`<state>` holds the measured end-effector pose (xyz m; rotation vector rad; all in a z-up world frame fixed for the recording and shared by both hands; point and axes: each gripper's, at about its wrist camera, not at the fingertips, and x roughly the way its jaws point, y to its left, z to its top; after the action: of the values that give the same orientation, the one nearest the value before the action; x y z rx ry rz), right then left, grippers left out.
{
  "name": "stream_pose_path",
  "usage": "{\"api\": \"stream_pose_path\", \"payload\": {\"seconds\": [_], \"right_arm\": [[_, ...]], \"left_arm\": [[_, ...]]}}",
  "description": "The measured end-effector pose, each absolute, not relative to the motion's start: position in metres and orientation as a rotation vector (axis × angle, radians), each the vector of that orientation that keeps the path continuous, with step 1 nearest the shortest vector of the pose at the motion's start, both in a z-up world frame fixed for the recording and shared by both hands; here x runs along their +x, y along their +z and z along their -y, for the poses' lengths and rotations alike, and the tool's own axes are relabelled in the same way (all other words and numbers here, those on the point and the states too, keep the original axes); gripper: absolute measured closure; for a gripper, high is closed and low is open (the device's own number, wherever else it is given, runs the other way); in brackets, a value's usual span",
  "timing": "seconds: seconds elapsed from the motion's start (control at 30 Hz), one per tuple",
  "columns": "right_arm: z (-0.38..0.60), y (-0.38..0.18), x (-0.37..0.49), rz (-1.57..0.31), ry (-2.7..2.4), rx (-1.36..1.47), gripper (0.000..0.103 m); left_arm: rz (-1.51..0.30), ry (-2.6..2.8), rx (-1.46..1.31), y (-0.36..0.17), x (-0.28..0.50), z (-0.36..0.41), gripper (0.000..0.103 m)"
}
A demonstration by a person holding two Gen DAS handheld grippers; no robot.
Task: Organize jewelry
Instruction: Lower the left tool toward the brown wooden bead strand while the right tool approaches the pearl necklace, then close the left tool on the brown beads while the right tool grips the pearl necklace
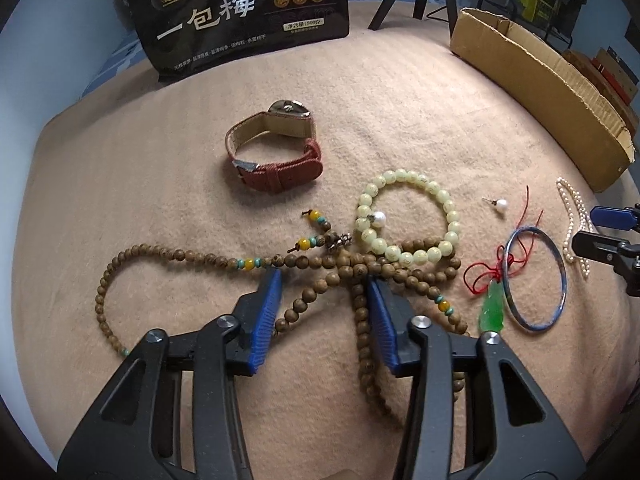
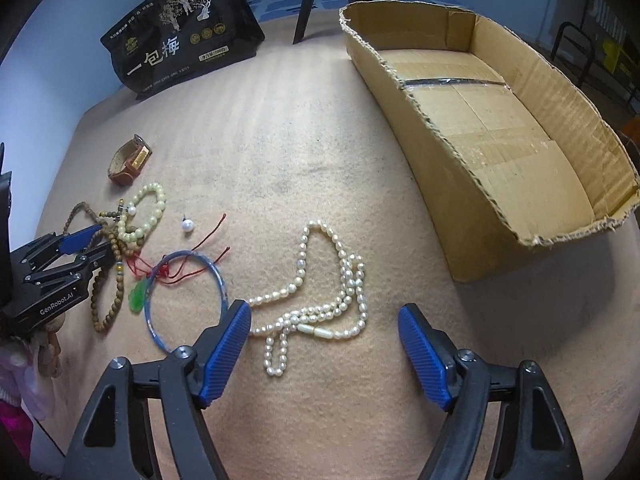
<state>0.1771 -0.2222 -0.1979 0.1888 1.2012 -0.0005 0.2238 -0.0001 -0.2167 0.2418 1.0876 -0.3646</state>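
Beige blanket (image 2: 320, 140) covers the surface where the jewelry lies. Wooden bead necklace (image 1: 320, 276) sprawls at centre in the left wrist view; the left gripper (image 1: 326, 280) tilts steeply down over it, jaws apart, strands between them, pads not clearly pressing. At its one o'clock lies a pale bead bracelet (image 1: 408, 216), at eleven a watch (image 1: 276, 148). The right gripper (image 2: 324, 312), also pitched down, gapes wide around a pearl necklace (image 2: 320, 300). Cardboard box (image 2: 520, 220) sits at its two o'clock.
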Motion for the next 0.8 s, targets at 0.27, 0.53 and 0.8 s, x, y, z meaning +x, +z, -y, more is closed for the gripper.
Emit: {"api": "stream_pose_path", "payload": {"seconds": [0.27, 0.53, 0.8], "right_arm": [[0.210, -0.202, 0.185, -1.194, -0.034, 0.115, 0.025], [0.206, -0.197, 0.180, -1.168, -0.022, 0.043, 0.082], [0.209, -0.192, 0.174, -1.162, 0.039, 0.075, 0.102]], "left_arm": [[-1.069, -0.381, 0.226, -0.215, 0.222, 0.006, 0.095], [-1.077, -0.374, 0.137, -0.209, 0.221, -0.006, 0.099], [-1.048, -0.374, 0.088, -0.191, 0.208, -0.019, 0.099]]}}
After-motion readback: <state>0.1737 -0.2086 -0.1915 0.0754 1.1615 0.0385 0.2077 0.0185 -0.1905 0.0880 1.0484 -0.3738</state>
